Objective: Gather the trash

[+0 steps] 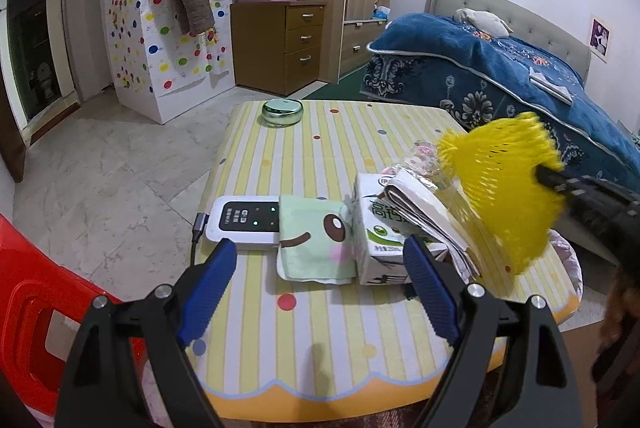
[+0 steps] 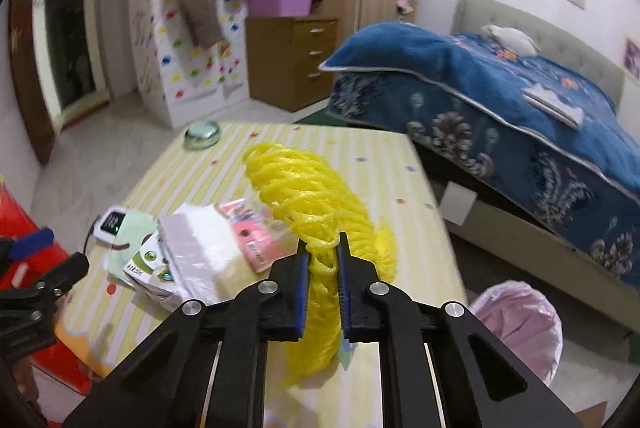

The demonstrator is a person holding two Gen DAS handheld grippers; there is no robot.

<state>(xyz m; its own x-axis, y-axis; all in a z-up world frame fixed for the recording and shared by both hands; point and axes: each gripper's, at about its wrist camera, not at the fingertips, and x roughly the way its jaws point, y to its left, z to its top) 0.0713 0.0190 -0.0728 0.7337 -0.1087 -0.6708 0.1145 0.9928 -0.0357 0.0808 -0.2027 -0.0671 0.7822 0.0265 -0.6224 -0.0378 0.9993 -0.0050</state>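
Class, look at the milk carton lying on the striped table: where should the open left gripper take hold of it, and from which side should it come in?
Grip the milk carton across its two flat long sides near the end facing the left gripper. Come from the near table edge, fingers straddling it. It lies on its side; folded paper leans on its right and a green cloth touches its left, so probably nudge in carefully.

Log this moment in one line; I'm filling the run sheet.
right tool: shut on yellow foam net | left tool: open, near milk carton | pink-lined bin: beside table

Black tool frames, ribbed blue pads, silver screws.
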